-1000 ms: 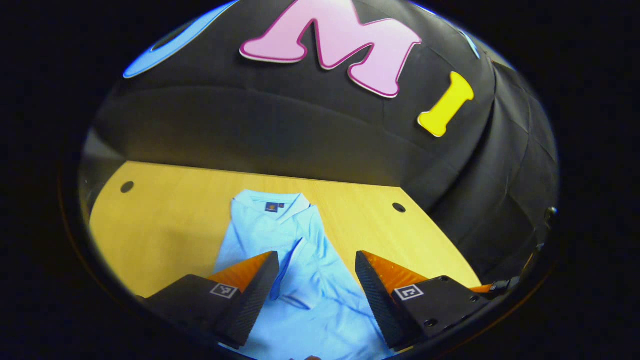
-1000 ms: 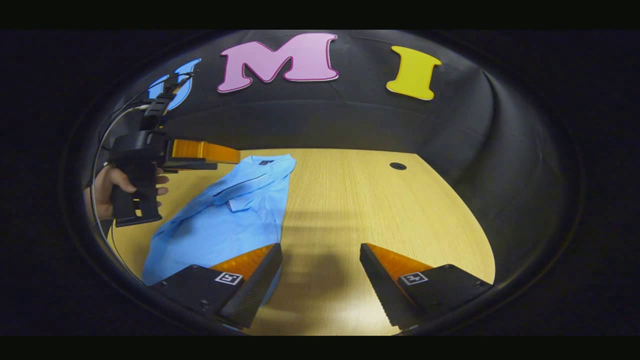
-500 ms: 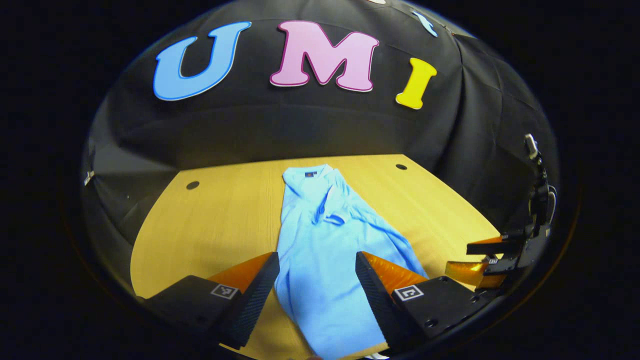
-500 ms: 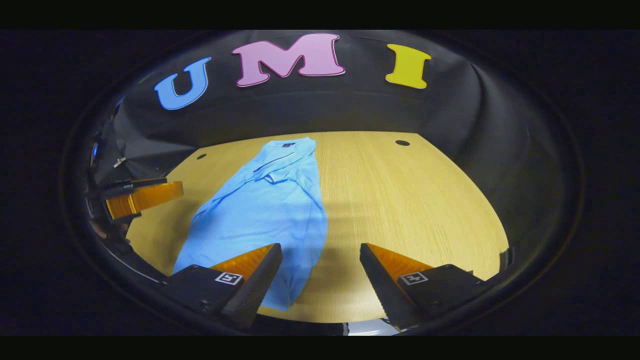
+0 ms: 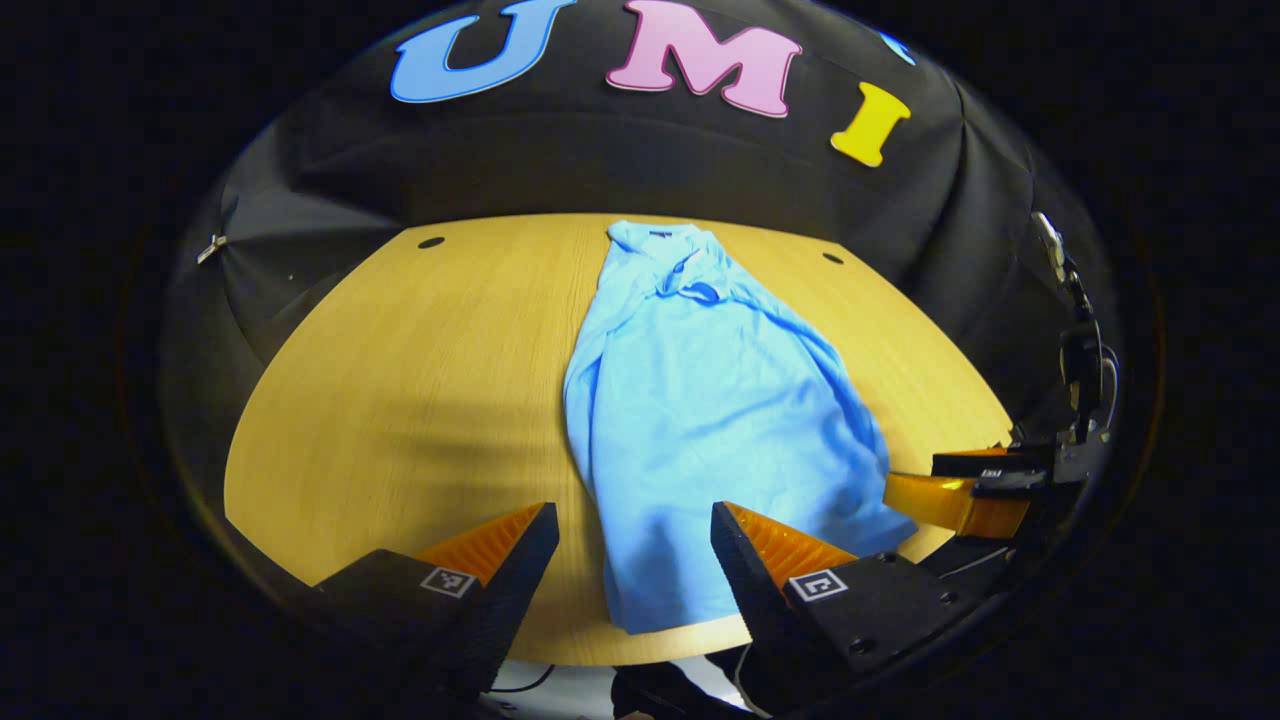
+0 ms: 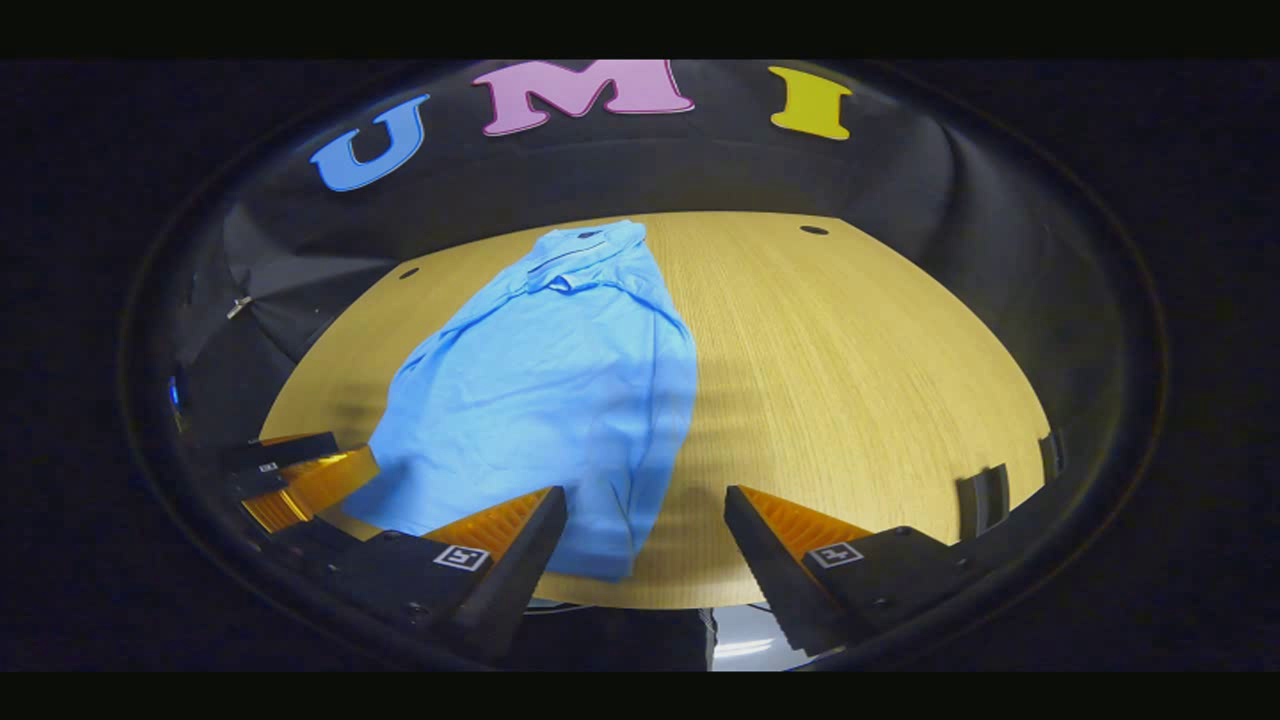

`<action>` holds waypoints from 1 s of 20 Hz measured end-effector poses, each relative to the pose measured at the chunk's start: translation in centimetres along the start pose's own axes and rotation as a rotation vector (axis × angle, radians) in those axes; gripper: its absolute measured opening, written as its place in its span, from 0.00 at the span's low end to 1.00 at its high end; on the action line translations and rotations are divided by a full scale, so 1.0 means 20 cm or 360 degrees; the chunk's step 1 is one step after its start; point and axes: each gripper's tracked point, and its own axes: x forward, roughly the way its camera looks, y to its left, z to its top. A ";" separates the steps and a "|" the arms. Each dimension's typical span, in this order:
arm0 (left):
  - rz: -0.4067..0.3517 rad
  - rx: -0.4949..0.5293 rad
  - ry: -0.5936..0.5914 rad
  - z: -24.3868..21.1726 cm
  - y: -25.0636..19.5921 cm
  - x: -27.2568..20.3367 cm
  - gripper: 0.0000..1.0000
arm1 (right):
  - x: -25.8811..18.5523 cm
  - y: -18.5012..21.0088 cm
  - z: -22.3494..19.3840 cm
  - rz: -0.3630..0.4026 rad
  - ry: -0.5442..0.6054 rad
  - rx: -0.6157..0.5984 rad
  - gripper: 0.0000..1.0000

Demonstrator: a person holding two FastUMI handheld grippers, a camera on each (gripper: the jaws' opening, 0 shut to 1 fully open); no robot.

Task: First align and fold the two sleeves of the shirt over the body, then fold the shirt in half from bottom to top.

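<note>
Both tongs hang released, gripping nothing: the left tongs (image 5: 632, 560) sit above the shirt's (image 5: 700, 400) near hem, the right tongs (image 6: 645, 545) over its hem corner. The shirt lies lengthwise on the counter (image 5: 420, 400), collar far, sleeves looking already folded in. I'd say the bottom-to-top fold is next, so each pair needs a hem corner, then a lift toward the collar. The hem's nearest edge hides behind the fingers, and the sleeve layers near the collar are hard to make out.
</note>
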 end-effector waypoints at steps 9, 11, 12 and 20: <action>0.0046 0.0155 0.0080 -0.22 -0.01 0.05 0.98 | 0.08 0.01 -0.14 -0.0087 0.0071 -0.0131 0.99; 0.0051 0.0136 0.0084 -0.22 -0.02 0.06 0.96 | 0.08 0.04 -0.14 -0.0079 0.0081 -0.0146 0.99; 0.0042 0.0137 0.0097 -0.22 -0.03 0.06 0.92 | 0.09 0.05 -0.13 -0.0081 0.0076 -0.0129 0.94; -0.0098 0.0126 0.0131 -0.20 -0.15 0.07 0.09 | 0.09 0.12 -0.14 0.0035 0.0140 -0.0143 0.03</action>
